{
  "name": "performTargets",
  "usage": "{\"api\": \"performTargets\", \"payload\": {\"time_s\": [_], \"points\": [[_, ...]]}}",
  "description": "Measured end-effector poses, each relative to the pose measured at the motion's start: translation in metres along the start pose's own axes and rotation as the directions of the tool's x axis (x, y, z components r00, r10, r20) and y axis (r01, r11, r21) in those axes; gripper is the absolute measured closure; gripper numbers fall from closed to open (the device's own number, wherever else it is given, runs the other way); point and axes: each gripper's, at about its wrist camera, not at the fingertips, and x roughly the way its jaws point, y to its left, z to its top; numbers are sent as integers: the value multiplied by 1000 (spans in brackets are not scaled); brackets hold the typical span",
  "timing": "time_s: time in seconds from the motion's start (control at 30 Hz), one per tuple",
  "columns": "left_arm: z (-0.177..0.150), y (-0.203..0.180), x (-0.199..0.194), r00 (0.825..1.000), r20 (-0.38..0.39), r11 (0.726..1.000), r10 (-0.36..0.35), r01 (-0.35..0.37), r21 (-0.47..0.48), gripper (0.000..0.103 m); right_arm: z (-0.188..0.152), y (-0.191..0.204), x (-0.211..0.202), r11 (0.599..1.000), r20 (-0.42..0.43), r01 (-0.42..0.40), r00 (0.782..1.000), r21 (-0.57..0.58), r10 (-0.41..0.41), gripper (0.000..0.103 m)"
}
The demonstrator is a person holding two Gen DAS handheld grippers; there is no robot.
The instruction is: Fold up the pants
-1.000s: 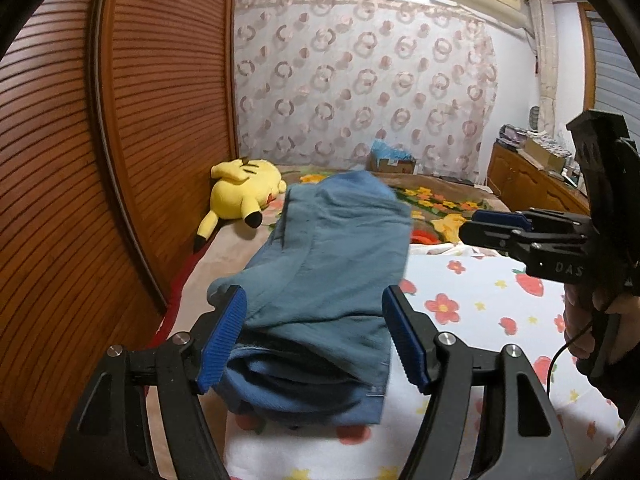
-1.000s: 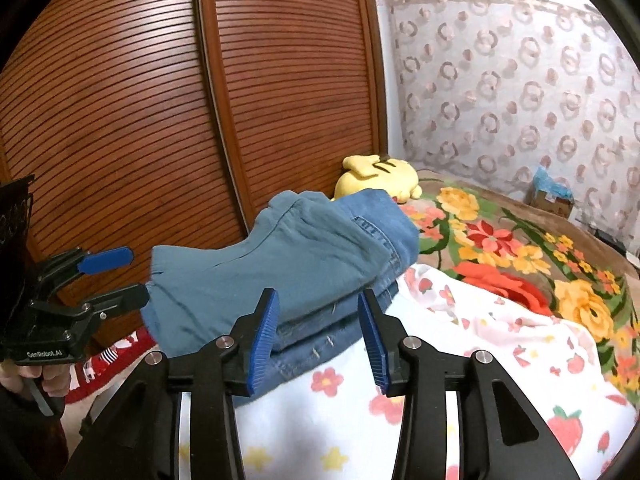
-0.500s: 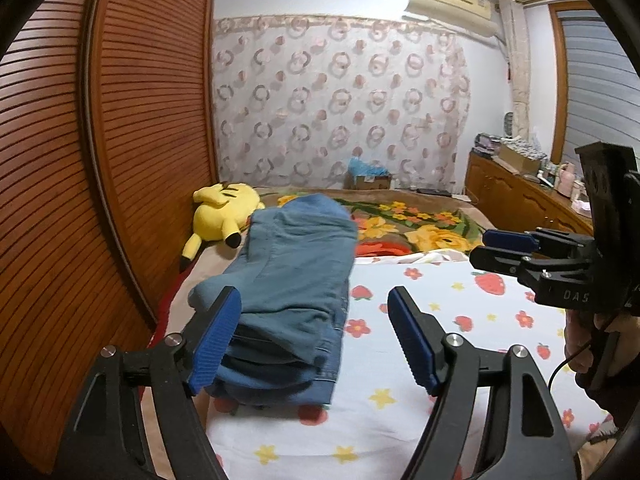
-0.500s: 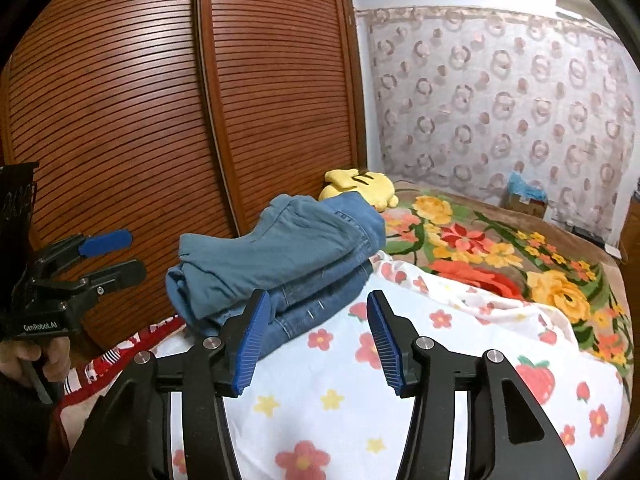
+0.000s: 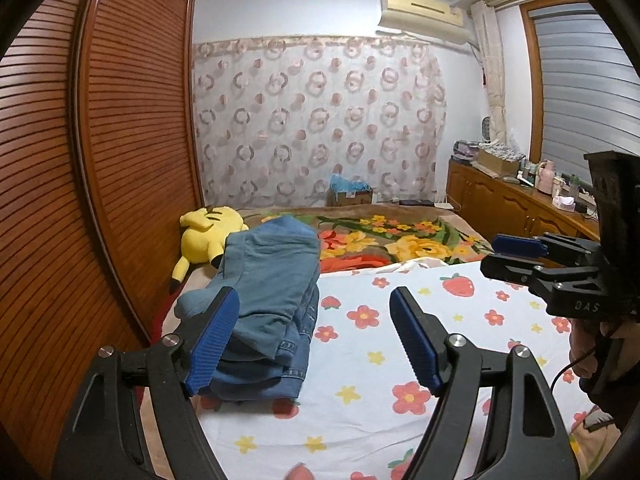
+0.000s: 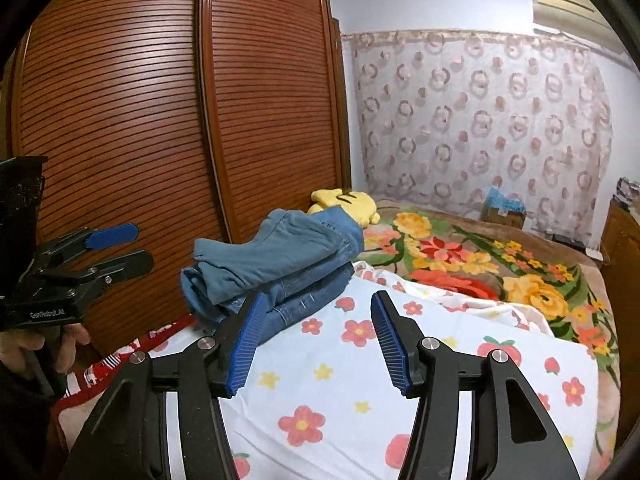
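The blue denim pants [image 5: 268, 300] lie folded in a thick stack on the left edge of the white flowered sheet [image 5: 400, 340], next to the wardrobe. They also show in the right wrist view [image 6: 280, 264]. My left gripper [image 5: 316, 332] is open and empty, held back from the stack and a little right of it. My right gripper [image 6: 316, 340] is open and empty, also apart from the pants. Each gripper shows in the other's view: the right one [image 5: 516, 256] at the far right, the left one [image 6: 116, 248] at the far left.
A yellow plush toy [image 5: 208, 232] lies beyond the pants. A floral blanket [image 5: 400, 236] covers the far bed. The slatted wooden wardrobe [image 5: 100, 180] stands close on the left. A low wooden cabinet [image 5: 520, 204] with clutter runs along the right wall.
Both grippers have pulled back and up from the folded pants, which now lie smaller and farther off. The stack has not moved. Both grippers stay open.
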Motion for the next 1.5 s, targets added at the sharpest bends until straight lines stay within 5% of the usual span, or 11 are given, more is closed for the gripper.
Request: {"api": "performTargets", "payload": {"time_s": [0.23, 0.97, 1.5], "points": [[1, -15, -8, 1000, 8, 1000, 9, -10, 15, 24, -12, 13, -31, 999, 29, 45, 999, 16, -45, 38], [-12, -100, -28, 991, -9, 990, -137, 137, 26, 24, -47, 61, -117, 960, 76, 258, 961, 108, -267, 36], [-37, -133, -24, 987, -65, 988, -144, 148, 54, 24, -53, 78, -120, 912, 30, 365, 926, 187, -376, 24]]}}
